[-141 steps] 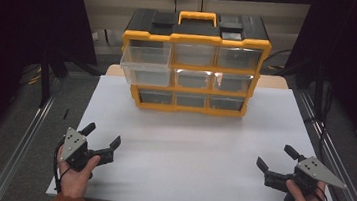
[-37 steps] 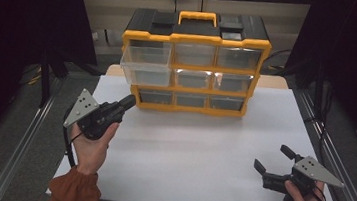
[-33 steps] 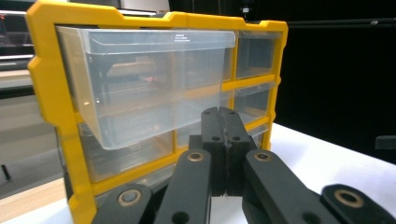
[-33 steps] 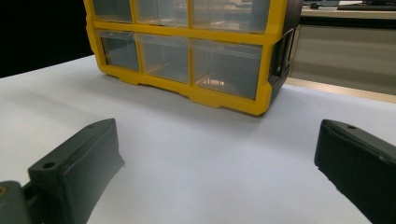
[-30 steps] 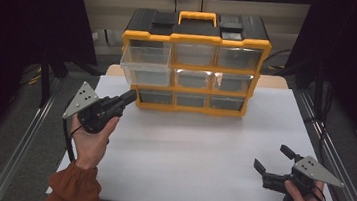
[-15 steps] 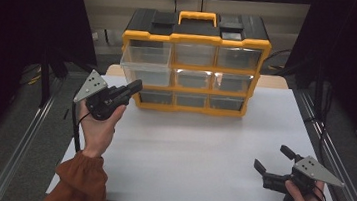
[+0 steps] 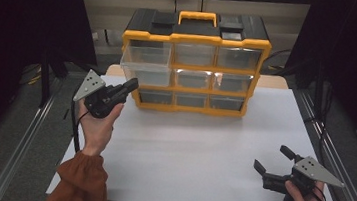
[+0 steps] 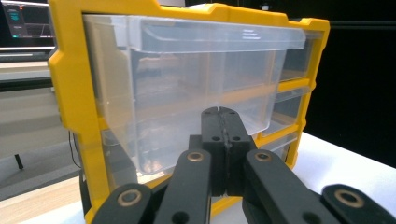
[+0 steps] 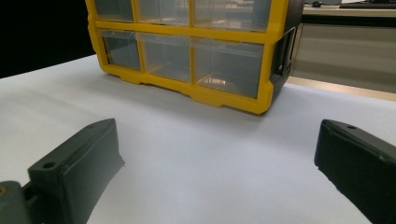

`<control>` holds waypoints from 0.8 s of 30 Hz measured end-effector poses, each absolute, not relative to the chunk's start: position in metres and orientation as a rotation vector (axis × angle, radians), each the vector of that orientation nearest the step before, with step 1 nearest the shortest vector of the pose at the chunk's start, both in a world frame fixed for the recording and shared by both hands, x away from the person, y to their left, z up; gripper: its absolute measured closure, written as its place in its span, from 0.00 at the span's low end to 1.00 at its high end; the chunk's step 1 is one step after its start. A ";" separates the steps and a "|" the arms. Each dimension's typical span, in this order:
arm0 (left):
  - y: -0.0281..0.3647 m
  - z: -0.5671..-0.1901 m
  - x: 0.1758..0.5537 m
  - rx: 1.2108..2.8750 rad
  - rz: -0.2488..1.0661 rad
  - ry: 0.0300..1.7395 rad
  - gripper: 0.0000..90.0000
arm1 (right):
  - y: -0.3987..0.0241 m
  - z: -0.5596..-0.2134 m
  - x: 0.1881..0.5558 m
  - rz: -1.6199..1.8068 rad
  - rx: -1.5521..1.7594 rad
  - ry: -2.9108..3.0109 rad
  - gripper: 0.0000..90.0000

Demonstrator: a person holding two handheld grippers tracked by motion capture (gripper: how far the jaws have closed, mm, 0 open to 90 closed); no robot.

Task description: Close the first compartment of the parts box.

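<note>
We see a yellow and black drawer cabinet (image 7: 194,64) standing at the far middle of the white table (image 7: 186,151), with three rows of clear drawers. Its top-left drawer (image 7: 146,63) is pulled partway out, and the others sit flush. From above, the left gripper (image 7: 126,86) is raised off the table beside the cabinet's left front corner, pointing at that drawer, with its jaws pressed together and nothing between them. In the left gripper view the closed tips (image 8: 223,114) sit just in front of the lower face of the clear drawer (image 8: 187,88); we cannot tell whether they touch the plastic. Through the cloudy walls the drawer's contents are hard to make out, and we can name nothing inside. The cabinet's right side is cut off by darkness in that view. The right gripper (image 7: 273,160) rests low near the table's near right corner, well apart from the cabinet, jaws spread wide and holding nothing. In the right gripper view the cabinet (image 9: 196,51) is cropped at the top, so we see its lower two rows. The surroundings beyond the table are dark.
</note>
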State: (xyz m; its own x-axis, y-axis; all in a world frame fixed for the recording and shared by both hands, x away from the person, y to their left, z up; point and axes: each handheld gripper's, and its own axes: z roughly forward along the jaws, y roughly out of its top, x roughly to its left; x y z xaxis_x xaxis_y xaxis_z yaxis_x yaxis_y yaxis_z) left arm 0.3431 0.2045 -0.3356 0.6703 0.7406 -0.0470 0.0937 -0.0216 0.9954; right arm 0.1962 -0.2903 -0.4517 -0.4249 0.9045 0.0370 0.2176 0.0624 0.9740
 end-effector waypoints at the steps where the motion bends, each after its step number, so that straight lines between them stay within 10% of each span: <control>1: 0.205 -0.336 0.344 1.534 0.595 0.718 1.00 | -0.290 -0.452 0.196 1.403 1.125 1.720 0.00; 24: 0.201 -0.345 0.351 1.552 0.646 0.733 1.00 | -0.290 -0.451 0.196 1.401 1.120 1.722 0.00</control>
